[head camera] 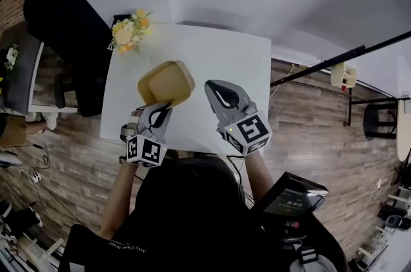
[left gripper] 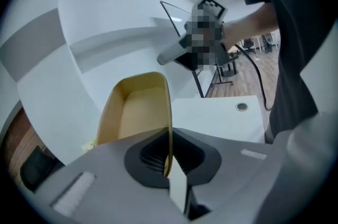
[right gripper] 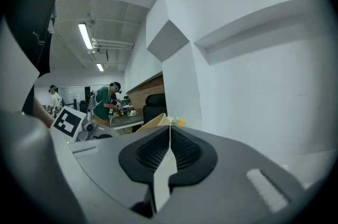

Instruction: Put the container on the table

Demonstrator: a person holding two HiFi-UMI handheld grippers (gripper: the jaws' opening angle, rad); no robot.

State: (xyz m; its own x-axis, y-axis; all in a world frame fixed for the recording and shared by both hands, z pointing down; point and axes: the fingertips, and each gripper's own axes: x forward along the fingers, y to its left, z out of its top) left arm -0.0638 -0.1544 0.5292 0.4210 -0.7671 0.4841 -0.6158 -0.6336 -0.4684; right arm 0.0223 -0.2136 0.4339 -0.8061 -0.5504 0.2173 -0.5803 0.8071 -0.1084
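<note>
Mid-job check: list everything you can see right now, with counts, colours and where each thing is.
container: one, tan yellow, tilted over the table's left half, held by its wall
table: one, white, ahead of the person
flowers: one bunch, yellow and cream, at the table's far left corner
chair: one, black, left of the table
left gripper: one, grey, shut on the container's wall
right gripper: one, grey, shut and empty, over the table's middle

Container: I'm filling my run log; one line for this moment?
left gripper: shut on container rim | right gripper: shut, empty | container: tilted, over table
</note>
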